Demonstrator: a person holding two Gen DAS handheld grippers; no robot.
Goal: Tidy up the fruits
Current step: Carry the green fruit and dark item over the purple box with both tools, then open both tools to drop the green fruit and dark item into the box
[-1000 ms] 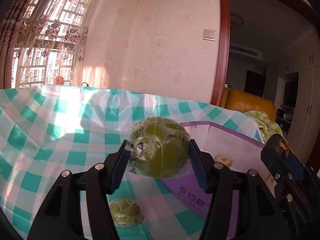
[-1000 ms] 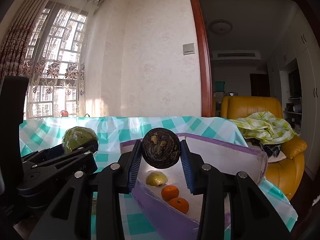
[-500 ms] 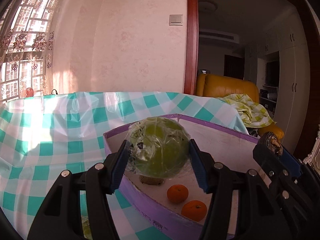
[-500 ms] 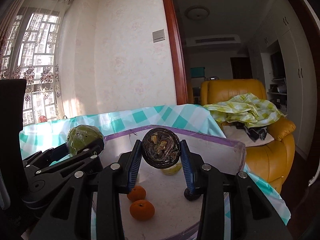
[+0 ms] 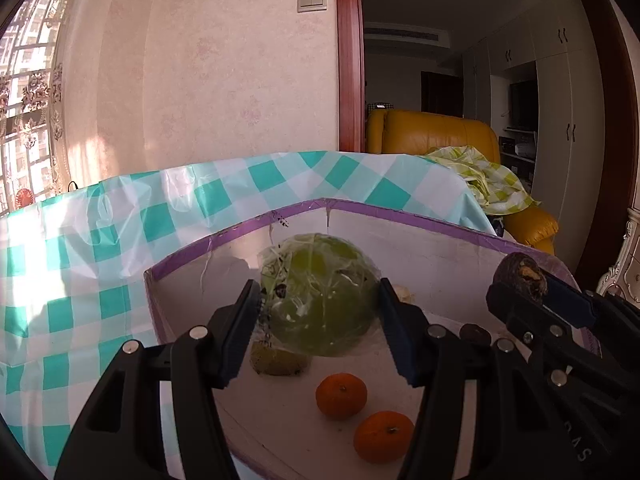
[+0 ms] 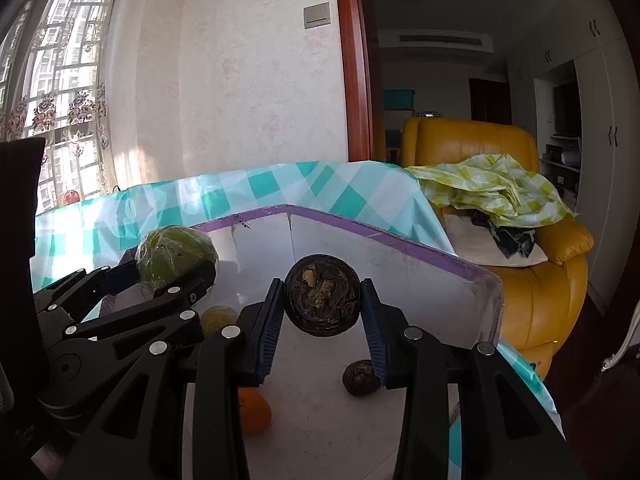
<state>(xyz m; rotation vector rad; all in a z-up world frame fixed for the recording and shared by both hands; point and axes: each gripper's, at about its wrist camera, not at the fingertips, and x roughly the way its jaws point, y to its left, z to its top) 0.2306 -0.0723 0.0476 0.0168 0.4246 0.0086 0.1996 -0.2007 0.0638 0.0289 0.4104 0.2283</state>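
Observation:
My left gripper (image 5: 320, 316) is shut on a green fruit in clear plastic wrap (image 5: 320, 294) and holds it above the inside of a purple-rimmed white box (image 5: 248, 226). At the right of that view my right gripper (image 5: 520, 284) shows side-on. In the right wrist view my right gripper (image 6: 322, 308) is shut on a dark, wrinkled round fruit (image 6: 322, 300), also above the box (image 6: 360, 226). To its left the left gripper (image 6: 176, 270) carries the wrapped green fruit (image 6: 172, 250). Two oranges (image 5: 341, 395) (image 5: 383, 436), a yellow-green fruit (image 5: 276, 362) and another dark fruit (image 6: 360, 378) lie on the box floor.
The box sits on a table under a teal-and-white checked cloth (image 5: 120, 240). A yellow leather armchair (image 6: 520, 280) with a green checked cloth (image 6: 492, 188) stands past the table's right edge. A pink wall and a window lie behind the table.
Both grippers have swung right from over the tablecloth to over the box, each still gripping its fruit. The box floor with its oranges has come into full view.

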